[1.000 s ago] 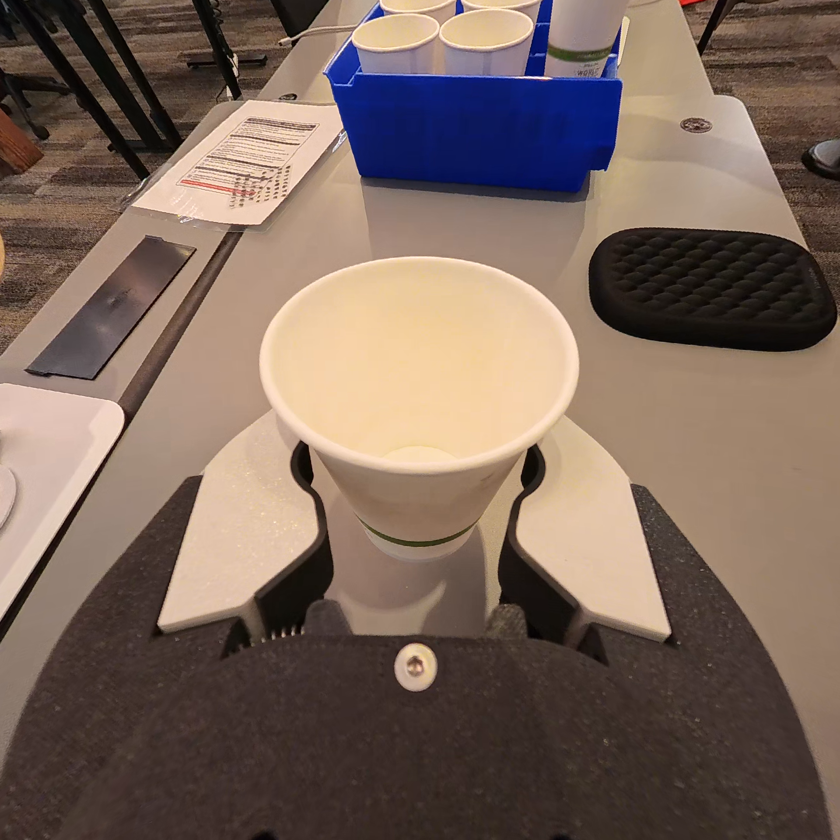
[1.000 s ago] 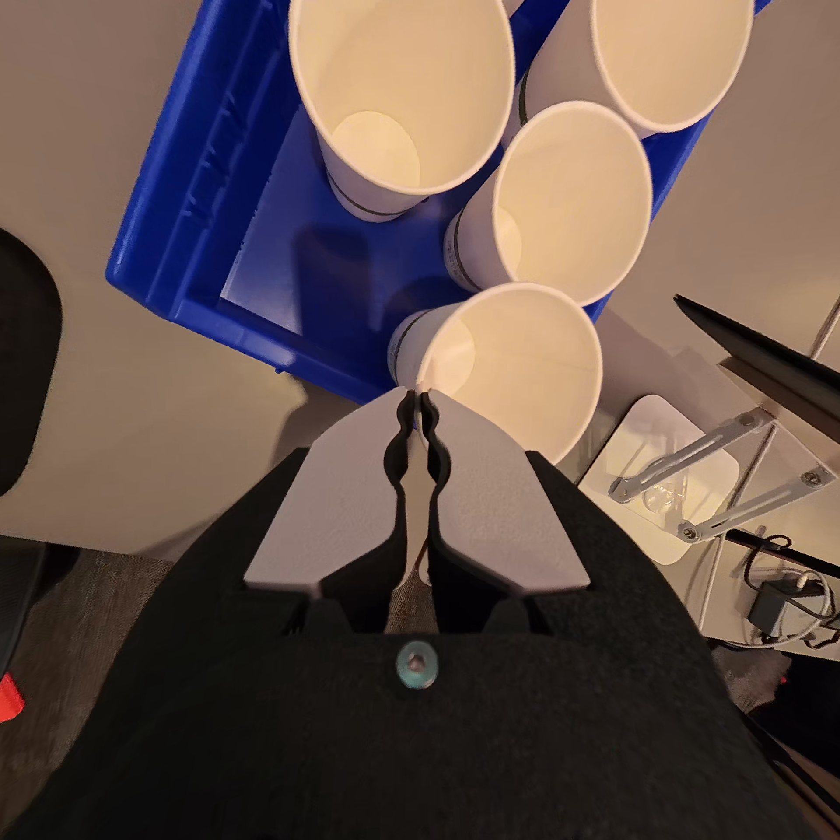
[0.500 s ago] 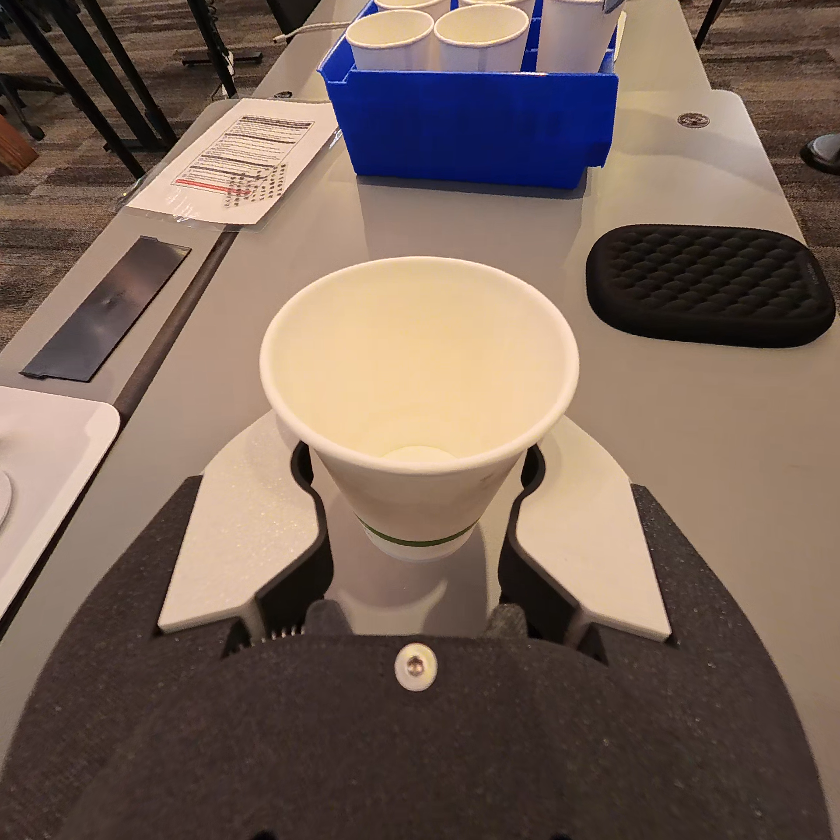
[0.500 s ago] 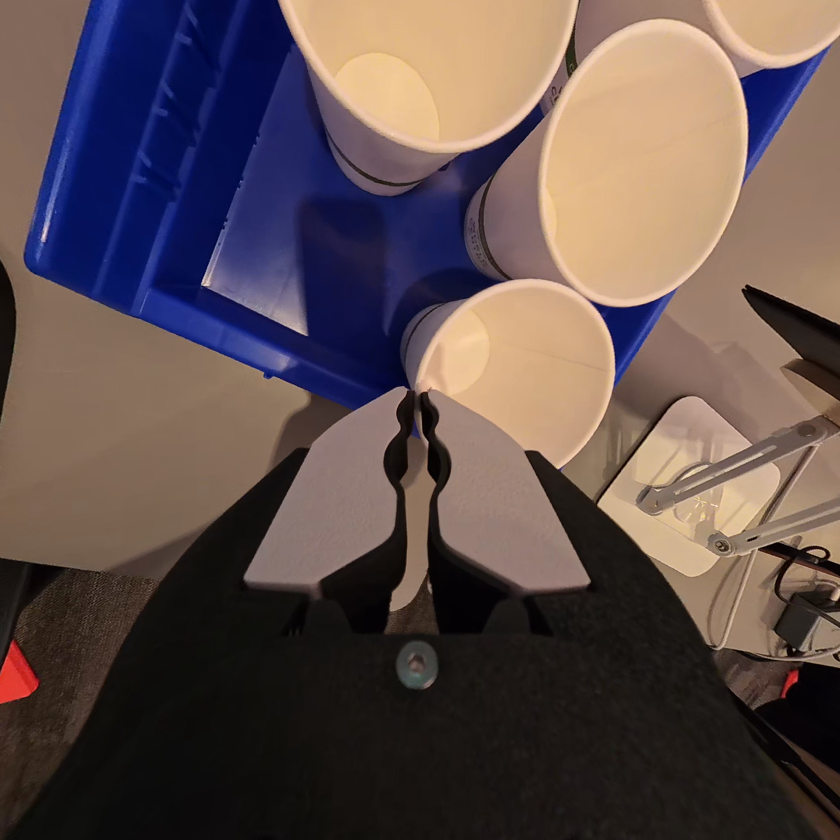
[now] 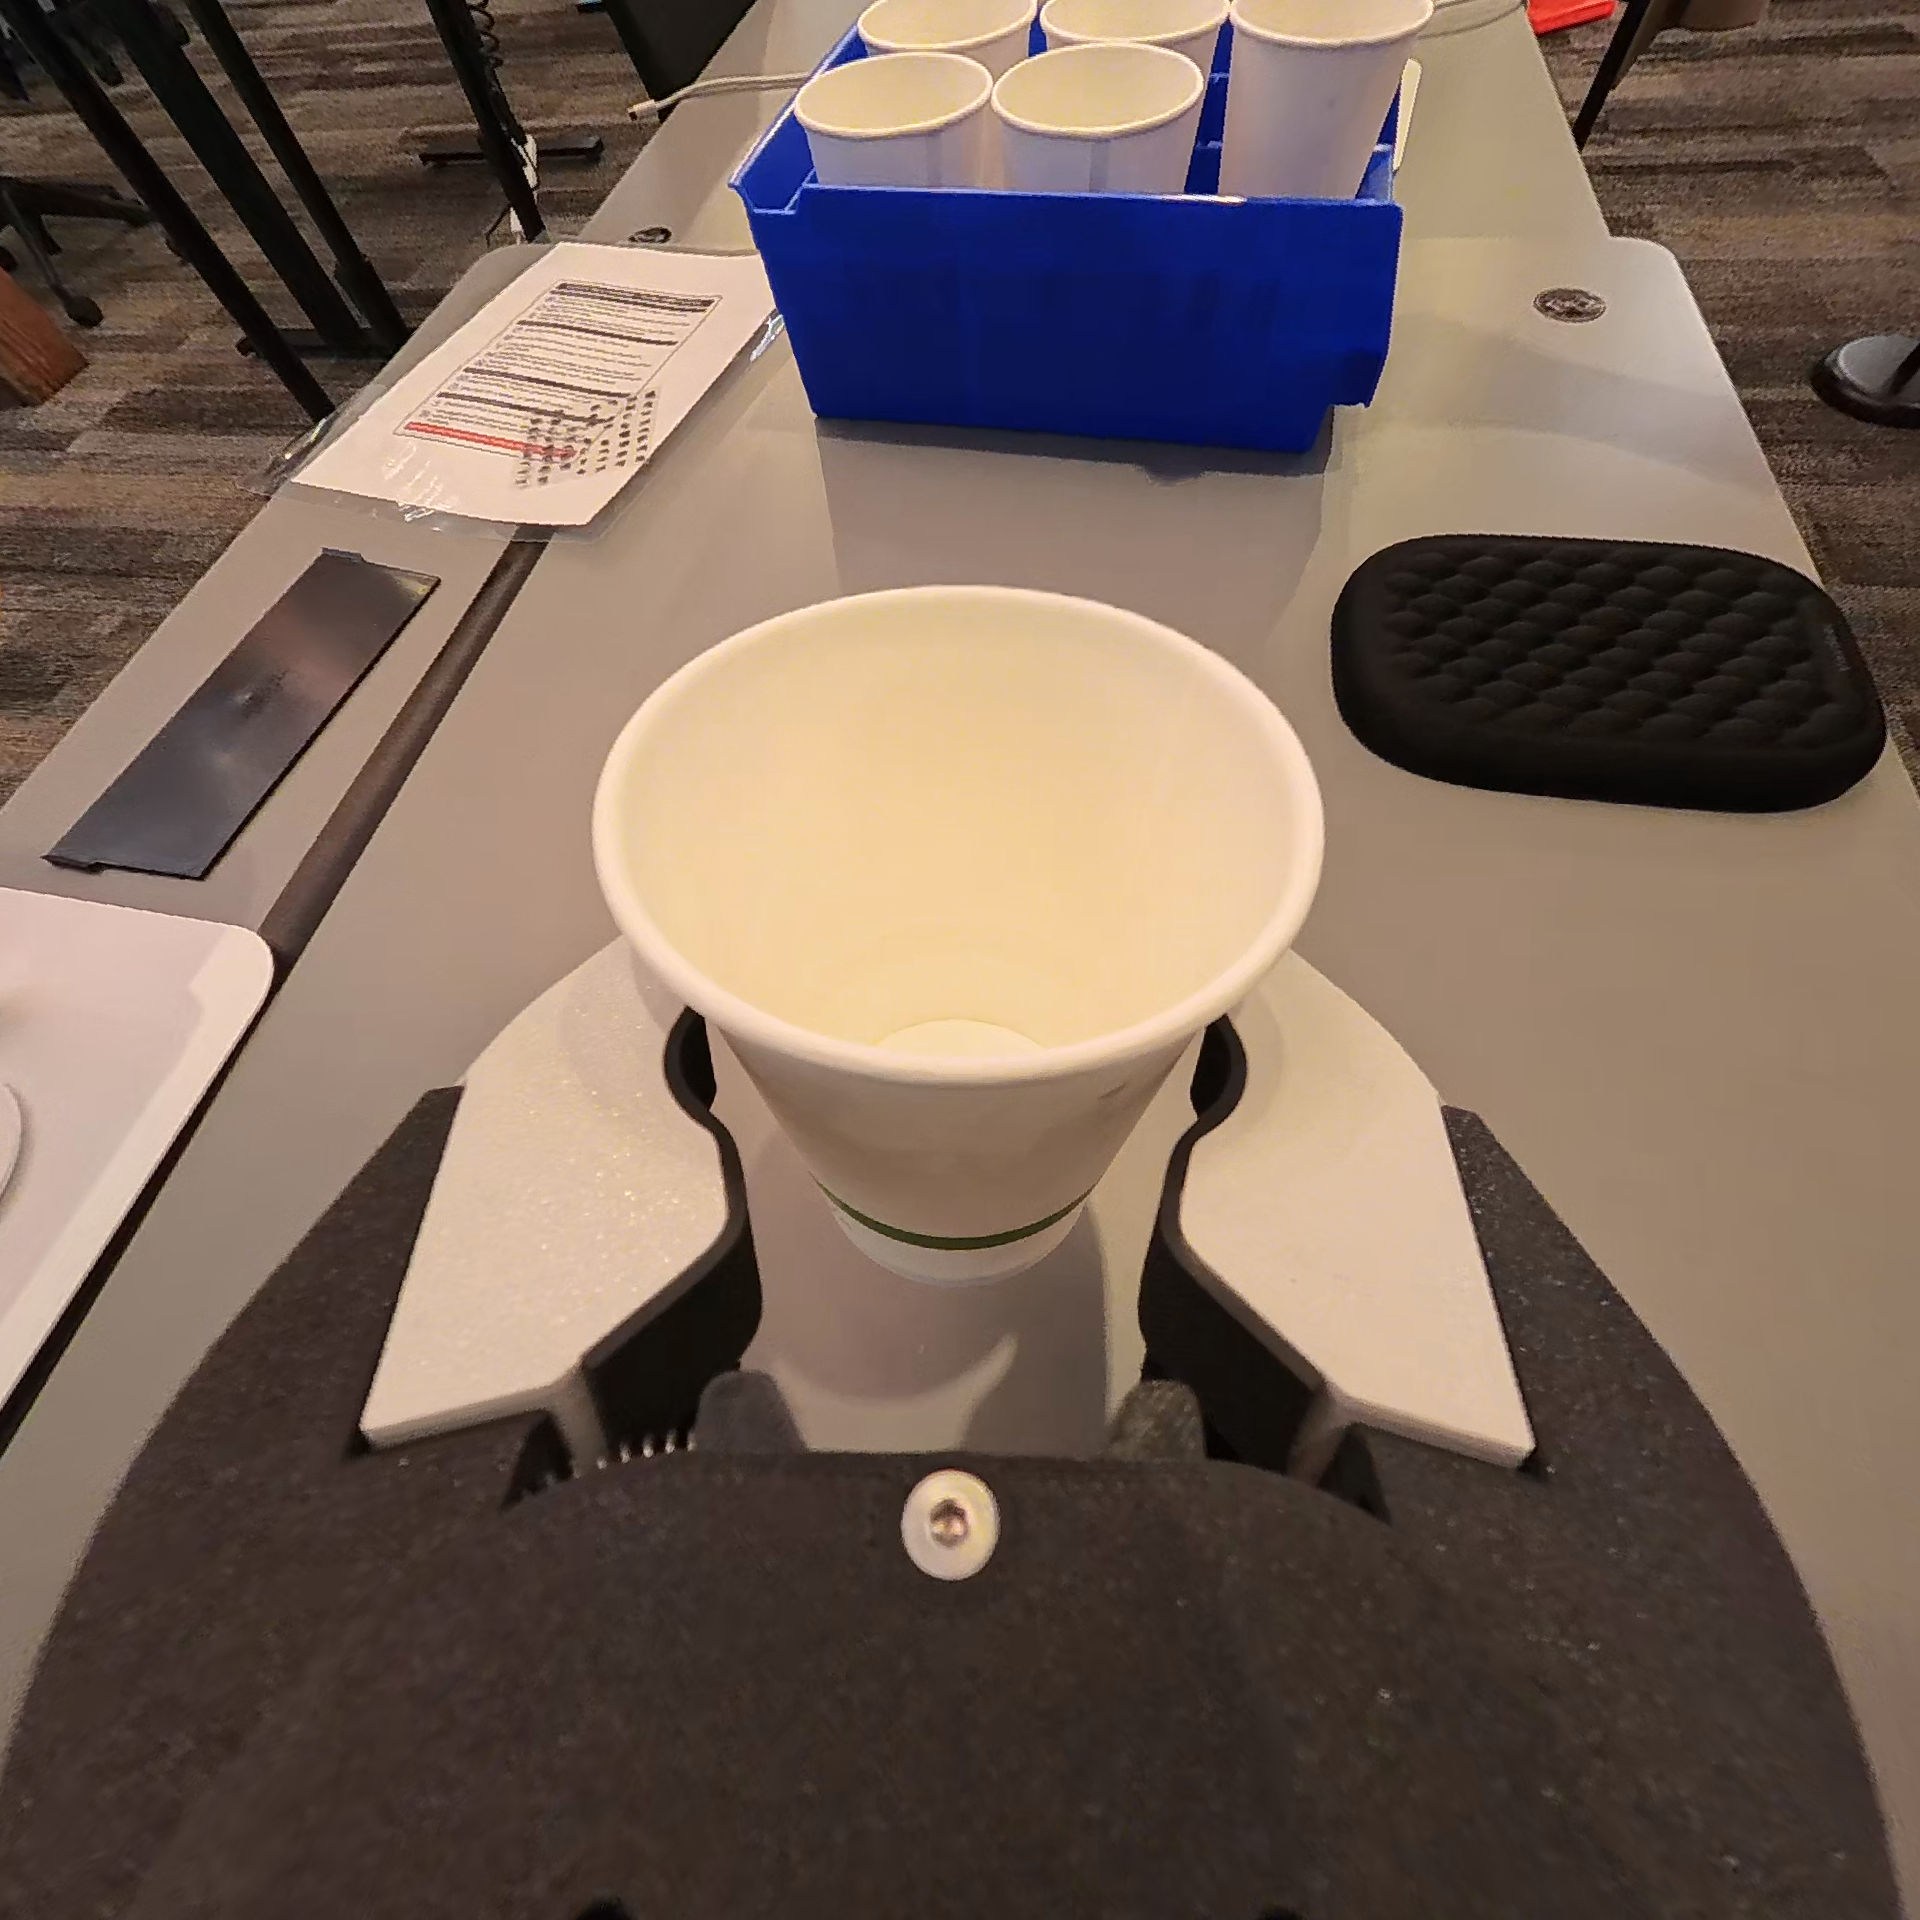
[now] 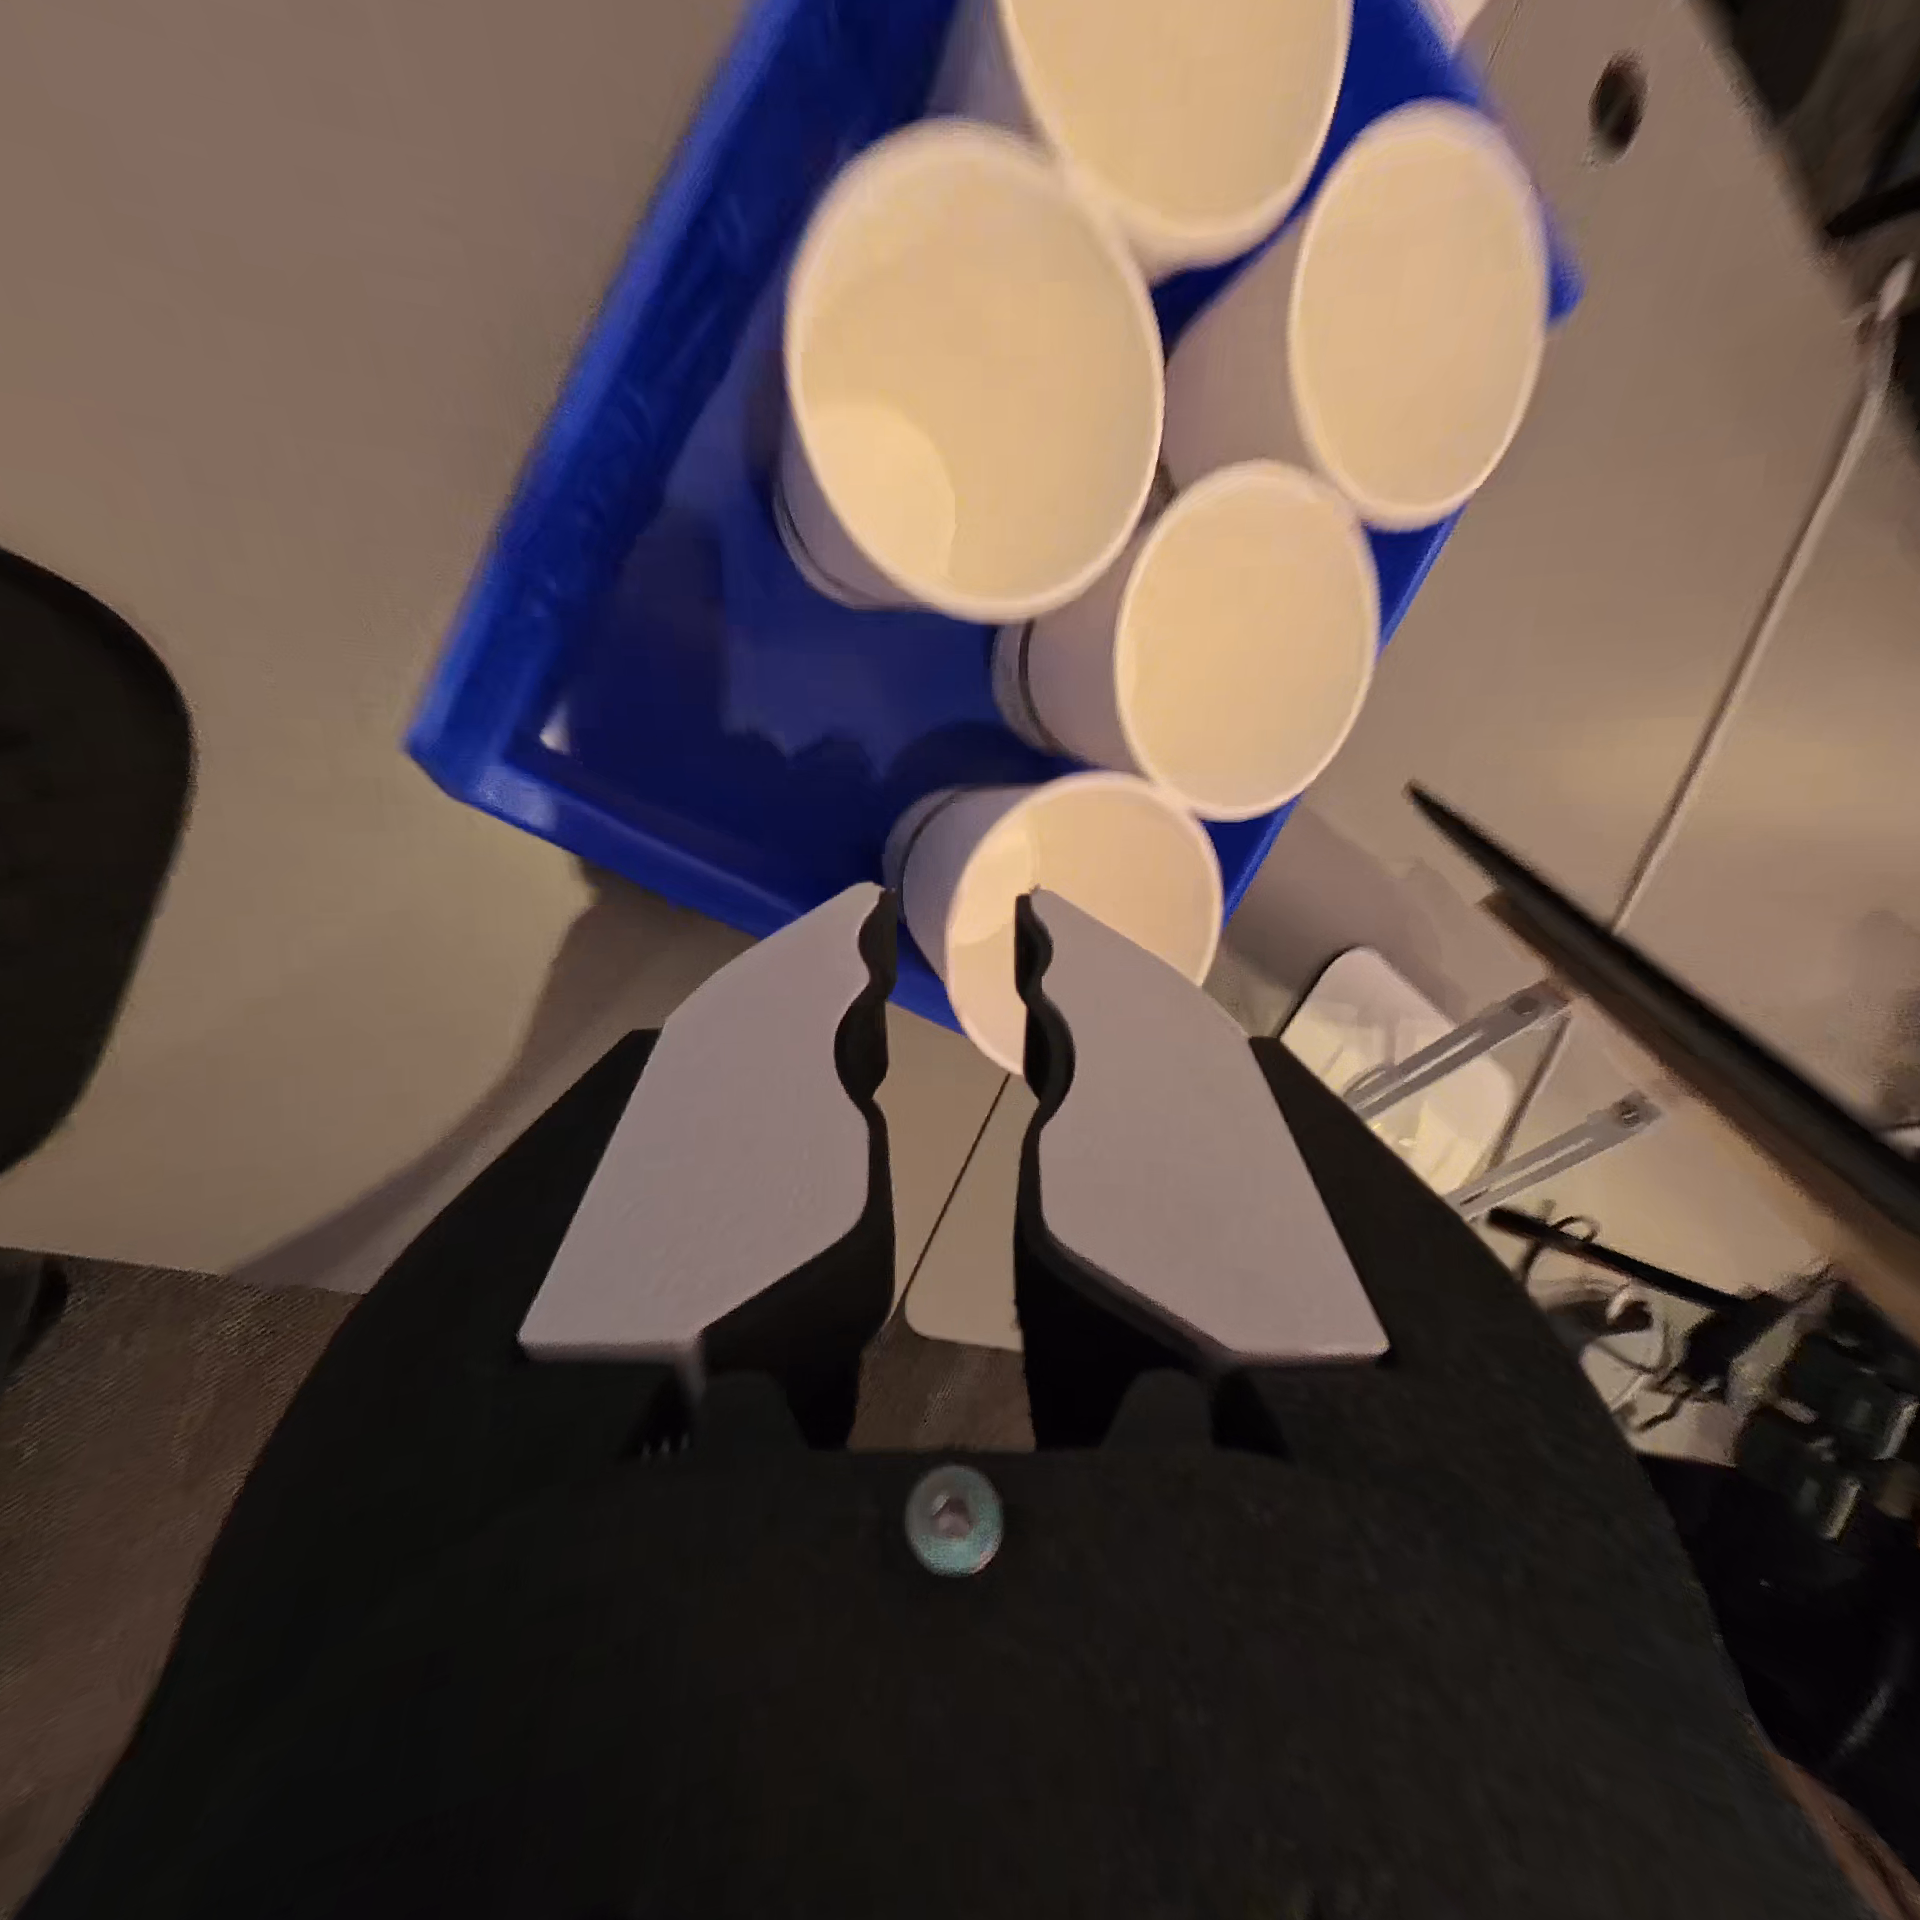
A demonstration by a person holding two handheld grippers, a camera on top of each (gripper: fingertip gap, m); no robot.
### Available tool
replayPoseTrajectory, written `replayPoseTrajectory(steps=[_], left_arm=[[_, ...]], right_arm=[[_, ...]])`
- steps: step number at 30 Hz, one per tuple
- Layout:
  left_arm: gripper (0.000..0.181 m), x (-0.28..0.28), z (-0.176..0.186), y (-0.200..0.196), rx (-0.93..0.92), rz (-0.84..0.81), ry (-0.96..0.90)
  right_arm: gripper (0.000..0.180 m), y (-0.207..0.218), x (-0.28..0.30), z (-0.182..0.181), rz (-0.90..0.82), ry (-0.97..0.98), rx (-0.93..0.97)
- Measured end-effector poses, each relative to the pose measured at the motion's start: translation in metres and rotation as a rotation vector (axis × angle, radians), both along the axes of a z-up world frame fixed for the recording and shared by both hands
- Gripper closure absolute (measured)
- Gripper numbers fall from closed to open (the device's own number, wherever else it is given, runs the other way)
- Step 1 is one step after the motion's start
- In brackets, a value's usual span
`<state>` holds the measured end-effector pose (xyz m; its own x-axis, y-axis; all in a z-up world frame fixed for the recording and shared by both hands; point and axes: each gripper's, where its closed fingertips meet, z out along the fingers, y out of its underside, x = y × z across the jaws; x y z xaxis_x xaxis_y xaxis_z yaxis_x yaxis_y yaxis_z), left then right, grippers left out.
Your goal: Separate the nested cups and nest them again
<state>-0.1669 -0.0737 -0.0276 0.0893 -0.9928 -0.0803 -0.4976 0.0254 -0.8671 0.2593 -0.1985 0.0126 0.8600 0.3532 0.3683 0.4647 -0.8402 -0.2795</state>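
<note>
Paper sheet (image 5: 520,400) lies at ten o'clock on the grey surface (image 5: 1455,1039). Left gripper (image 5: 956,1049) clamps an upright white cup (image 5: 956,935) by its sides. At twelve, blue bin (image 5: 1070,312) holds more cups (five visible). Right gripper (image 6: 956,904), fingers parted, straddles the rim of the nearest binned cup (image 6: 1101,894).

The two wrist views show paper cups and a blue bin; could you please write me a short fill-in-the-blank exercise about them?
1. The left gripper is closed around one white paper cup that stands ____ with its mouth up.
2. The other paper cups stand in a ____ bin.
3. The right gripper is ____, with a gap between its fingertips.
4. The quilted pad on the table is ____ in colour.

Missing words: upright; blue; open; black
</note>
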Motion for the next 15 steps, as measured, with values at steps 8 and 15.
replayPoseTrajectory(steps=[8, 15], left_arm=[[0.090, 0.003, -0.001, -0.006, -0.010, -0.020, -0.003], [0.090, 0.004, 0.006, -0.014, -0.010, -0.042, -0.017]], right_arm=[[0.164, 0.039, -0.270, 0.077, 0.788, 0.143, 0.112], [0.157, 0.044, -0.410, 0.040, 1.155, 0.198, 0.009]])
